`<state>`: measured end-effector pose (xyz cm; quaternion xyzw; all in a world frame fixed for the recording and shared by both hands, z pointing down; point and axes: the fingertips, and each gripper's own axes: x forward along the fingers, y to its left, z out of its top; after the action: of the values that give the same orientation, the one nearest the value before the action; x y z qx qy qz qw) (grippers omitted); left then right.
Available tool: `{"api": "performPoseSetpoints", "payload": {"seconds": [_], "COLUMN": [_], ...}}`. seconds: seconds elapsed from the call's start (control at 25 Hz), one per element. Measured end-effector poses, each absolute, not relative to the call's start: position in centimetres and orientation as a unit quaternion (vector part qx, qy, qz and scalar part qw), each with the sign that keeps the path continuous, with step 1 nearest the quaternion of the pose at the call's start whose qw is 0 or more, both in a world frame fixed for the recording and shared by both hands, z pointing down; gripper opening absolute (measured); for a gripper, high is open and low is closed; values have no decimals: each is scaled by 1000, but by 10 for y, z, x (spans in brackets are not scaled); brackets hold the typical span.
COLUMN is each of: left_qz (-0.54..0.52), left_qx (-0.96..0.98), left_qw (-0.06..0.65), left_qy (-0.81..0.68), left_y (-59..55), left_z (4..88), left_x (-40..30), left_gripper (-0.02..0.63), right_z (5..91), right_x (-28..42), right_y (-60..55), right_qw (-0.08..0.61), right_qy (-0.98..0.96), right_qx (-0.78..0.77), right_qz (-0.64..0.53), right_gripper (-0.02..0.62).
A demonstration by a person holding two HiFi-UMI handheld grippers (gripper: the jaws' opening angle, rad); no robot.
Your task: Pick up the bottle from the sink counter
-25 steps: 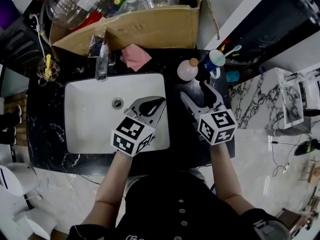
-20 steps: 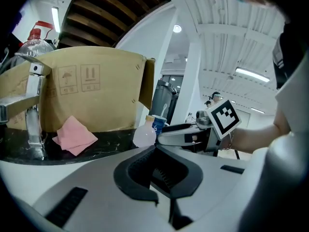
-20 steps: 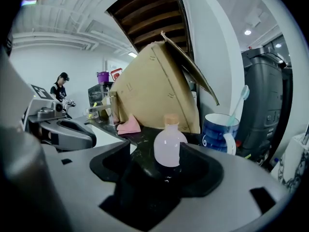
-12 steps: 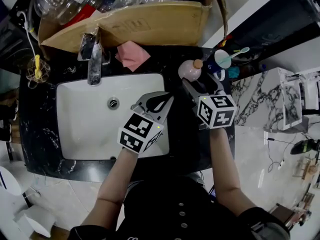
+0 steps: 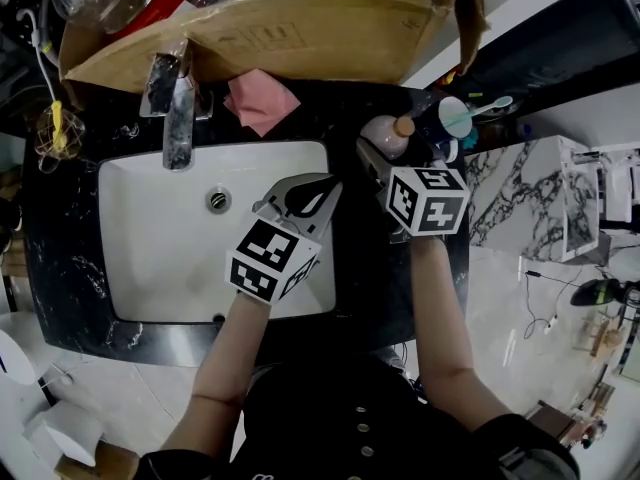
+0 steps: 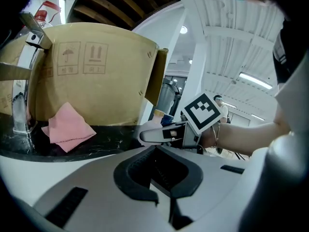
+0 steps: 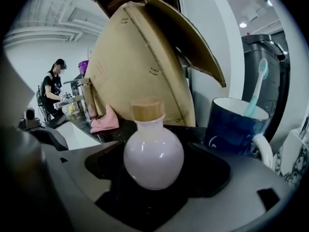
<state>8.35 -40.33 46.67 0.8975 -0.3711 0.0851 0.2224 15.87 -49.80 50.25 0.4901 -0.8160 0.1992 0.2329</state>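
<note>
at the far left the faucet [image 5: 178,108] hangs over the white sink [image 5: 130,258], with a pink cloth [image 5: 260,100] lying on the black counter [image 5: 365,268] to its right. the left gripper [image 5: 322,188] hovers over the sink's right part, clenched on nothing. right of the sink, the round pink bottle [image 5: 384,138] with a cork stopper stands upright on the counter, between the jaws of the right gripper [image 7: 155,170], which are opening and clear of it. a blue mug [image 7: 234,124] stands just right.
</note>
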Motion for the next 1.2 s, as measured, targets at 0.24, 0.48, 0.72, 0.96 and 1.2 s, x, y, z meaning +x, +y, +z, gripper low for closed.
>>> {"api": "performPoseSetpoints", "payload": {"seconds": [0.24, 0.48, 0.72, 0.96, 1.2], "left_qz": [111, 117, 113, 113, 108], "left_qx": [901, 904, 902, 903, 903], "left_qw": [202, 194, 198, 203, 200], "left_qy": [-368, -362, -367, -363, -364], "left_y": [-402, -400, -401, -399, -397], "left_z": [473, 476, 476, 478, 471], "left_x": [86, 89, 83, 86, 87], "left_gripper": [14, 14, 14, 14, 14], "right_z": [505, 511, 520, 521, 521], "right_x": [152, 146, 144, 144, 142], "right_y": [-509, -515, -516, -517, -512], "right_qw": [243, 266, 304, 312, 318], "right_qy": [-820, -818, -811, -810, -821], "right_qx": [478, 468, 466, 468, 444], "right_qz": [202, 201, 182, 167, 165], "right_gripper": [405, 405, 405, 413, 411]}}
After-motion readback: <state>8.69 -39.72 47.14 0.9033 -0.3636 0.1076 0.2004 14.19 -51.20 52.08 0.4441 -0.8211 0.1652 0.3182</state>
